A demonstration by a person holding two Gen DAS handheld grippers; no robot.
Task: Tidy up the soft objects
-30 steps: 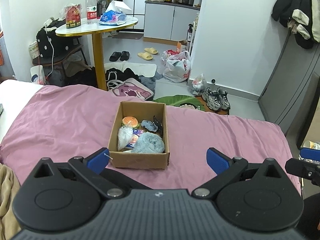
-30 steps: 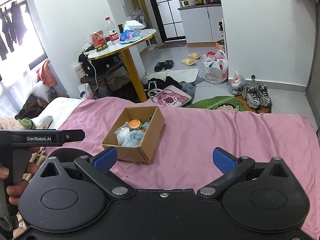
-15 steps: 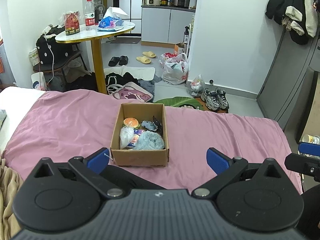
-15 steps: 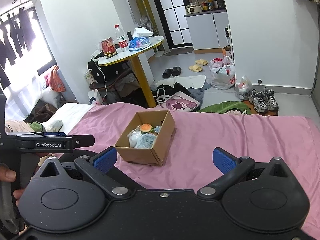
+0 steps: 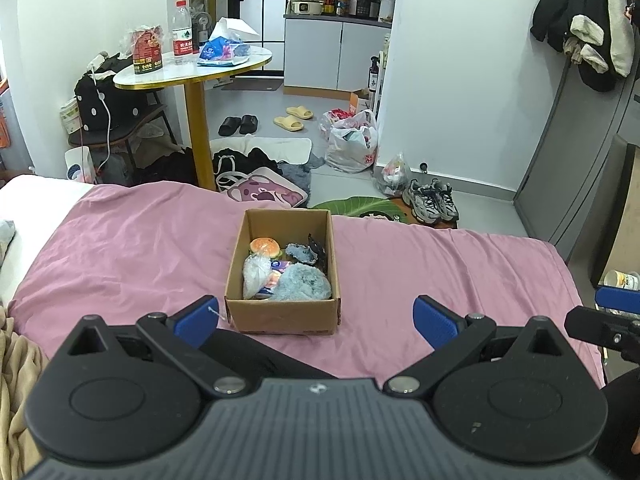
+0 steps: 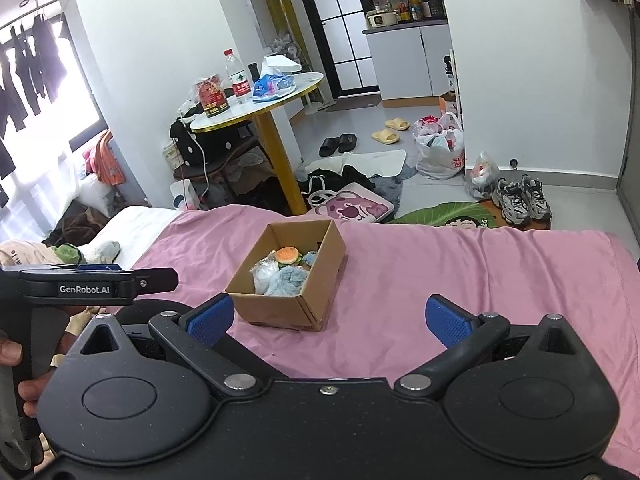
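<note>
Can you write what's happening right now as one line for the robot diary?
left claw: open, empty | right claw: open, empty | cardboard box: on pink bedspread, holds soft toys | step: nothing grabbed yet

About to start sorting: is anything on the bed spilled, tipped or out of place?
Nothing stands out. The box sits upright on the pink sheet, the soft items all inside it. Both grippers, left and right, are open and empty.

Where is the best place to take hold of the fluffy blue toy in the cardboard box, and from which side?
Probably from above, on its rounded top. The fluffy blue toy lies in the near corner of the cardboard box, with walls on two sides and a clear plastic bag beside it, so only its top is free. The left tool is open and nearly in line.
</note>
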